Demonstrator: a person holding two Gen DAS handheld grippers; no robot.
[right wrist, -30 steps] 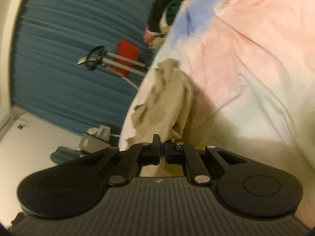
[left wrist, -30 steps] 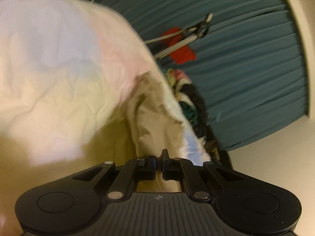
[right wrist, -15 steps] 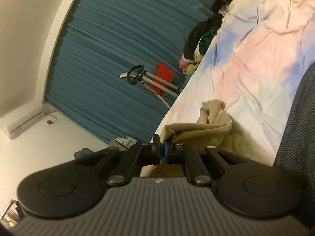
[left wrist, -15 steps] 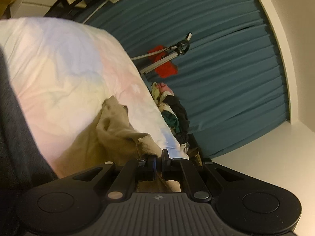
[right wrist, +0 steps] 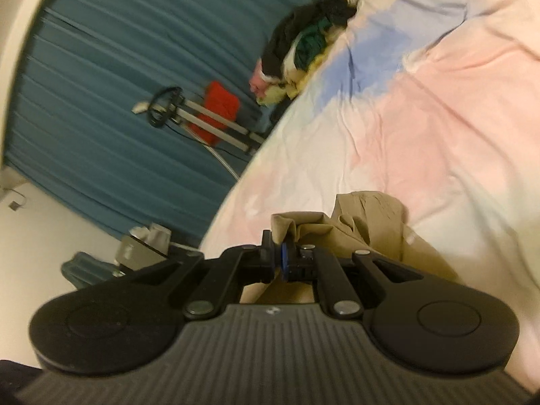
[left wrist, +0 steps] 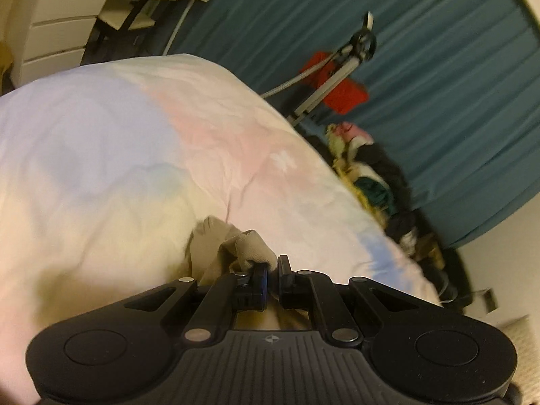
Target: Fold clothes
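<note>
Since half a second ago we have brought both claws down closer to the bed [left wrist: 101, 155], and the dark fabric at the frame edges is gone. Our left claw [left wrist: 273, 268] is pinched tight on a bunch of the beige garment [left wrist: 236, 246]. Our right claw [right wrist: 278, 256] is likewise clamped on it [right wrist: 364, 222]. The garment lies crumpled on the near part of the pastel duvet, with a clothes pile [right wrist: 303, 44] at the far edge.

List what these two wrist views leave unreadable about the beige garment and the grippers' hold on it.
- Garment type: bunched in both views, so shirt or trousers cannot be told.
- Its lower part: hidden behind the left gripper body in the left view, and behind the right gripper body in the right view.
- How much cloth the jaws pinch: covered by the jaws themselves.
- Clothes pile: blurred, items indistinct.
</note>
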